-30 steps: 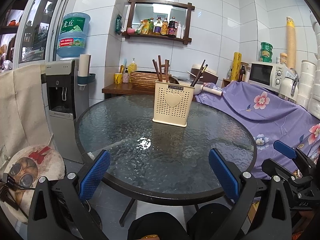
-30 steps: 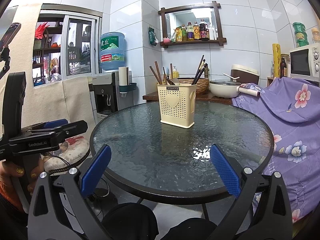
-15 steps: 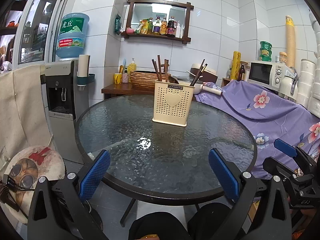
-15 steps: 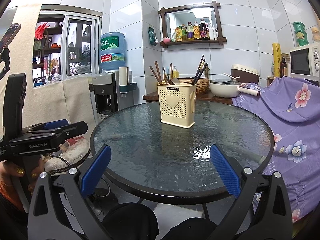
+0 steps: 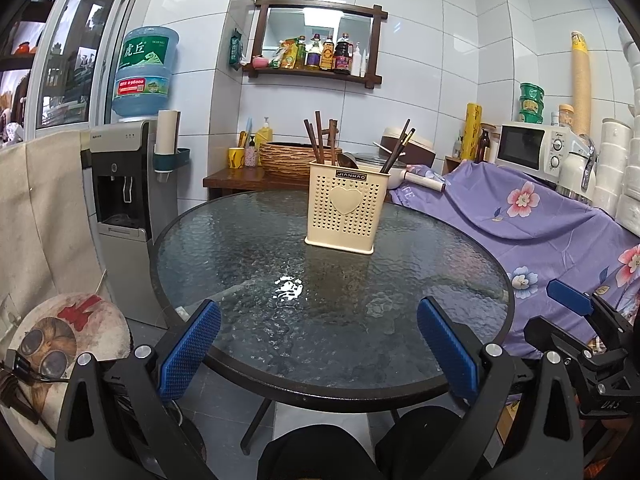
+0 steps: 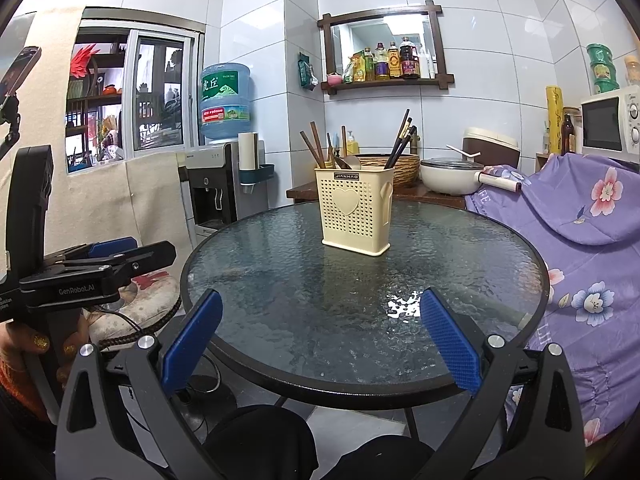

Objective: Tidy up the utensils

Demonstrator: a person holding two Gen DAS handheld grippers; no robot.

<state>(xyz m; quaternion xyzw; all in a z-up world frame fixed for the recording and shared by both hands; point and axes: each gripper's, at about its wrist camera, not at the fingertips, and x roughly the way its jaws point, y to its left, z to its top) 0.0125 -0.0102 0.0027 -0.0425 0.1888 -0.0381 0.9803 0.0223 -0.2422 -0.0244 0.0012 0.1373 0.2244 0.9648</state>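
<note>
A cream perforated utensil holder [image 5: 346, 207] with a heart on its front stands upright near the far side of the round glass table [image 5: 248, 264]. It holds dark chopsticks [image 5: 316, 136] and a metal spoon. It also shows in the right wrist view [image 6: 355, 211] with chopsticks [image 6: 401, 138]. My left gripper [image 5: 318, 344] is open and empty at the table's near edge. My right gripper [image 6: 320, 340] is open and empty, also at the near edge, well short of the holder.
A water dispenser [image 5: 128, 184] stands left of the table. A purple floral cloth [image 5: 532, 216] covers furniture on the right, with a microwave [image 5: 530, 146] behind. A side table with a wicker basket [image 5: 292, 156] and a white pot [image 6: 452, 176] is behind. A cushioned stool [image 5: 68, 332] is lower left.
</note>
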